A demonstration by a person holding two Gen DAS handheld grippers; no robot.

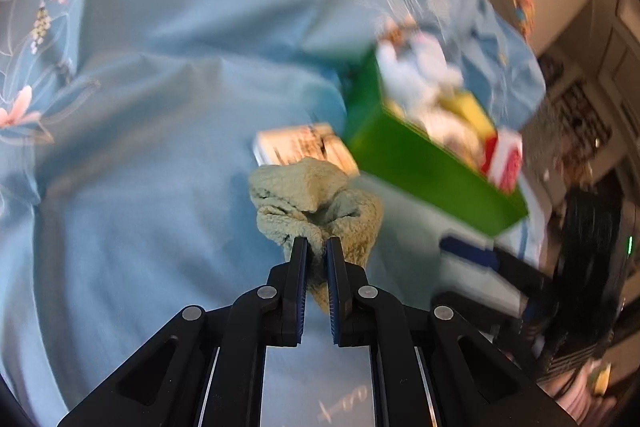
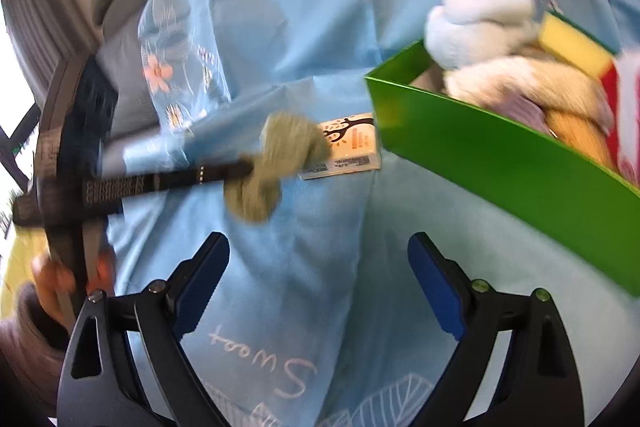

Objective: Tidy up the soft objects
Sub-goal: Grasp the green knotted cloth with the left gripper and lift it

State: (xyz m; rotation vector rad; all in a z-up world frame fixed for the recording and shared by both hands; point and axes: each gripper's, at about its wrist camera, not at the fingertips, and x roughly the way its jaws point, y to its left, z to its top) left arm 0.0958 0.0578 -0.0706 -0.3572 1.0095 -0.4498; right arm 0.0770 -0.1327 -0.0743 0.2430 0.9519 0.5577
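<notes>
Here, the jaws of the left gripper (image 1: 317, 247) are pinched on a bunched fold of the pale green terry cloth (image 1: 316, 203), so the soft item hangs as a compact wad clear of the bed below instead of dragging across it. The grip sits at the near edge of the cloth, which leaves the bulk of it forward of the fingers; judged from this, it is positioned for release into a container. The jaws of the right gripper (image 2: 316, 279) are spread wide and hold nothing; it hovers low over the blue floral bedsheet (image 2: 280, 7). The green box (image 2: 500, 163) lies to the right on the sheet, tilted in view, and already carries a light blue plush toy (image 2: 476, 23), a cream plush (image 2: 516, 83), a yellow sponge (image 2: 576, 47) and a red-and-white item, too blurred to identify. A small printed carton (image 2: 352, 147) lies on the sheet just beside the box, beyond the cloth. The box appears to be the collection point.
</notes>
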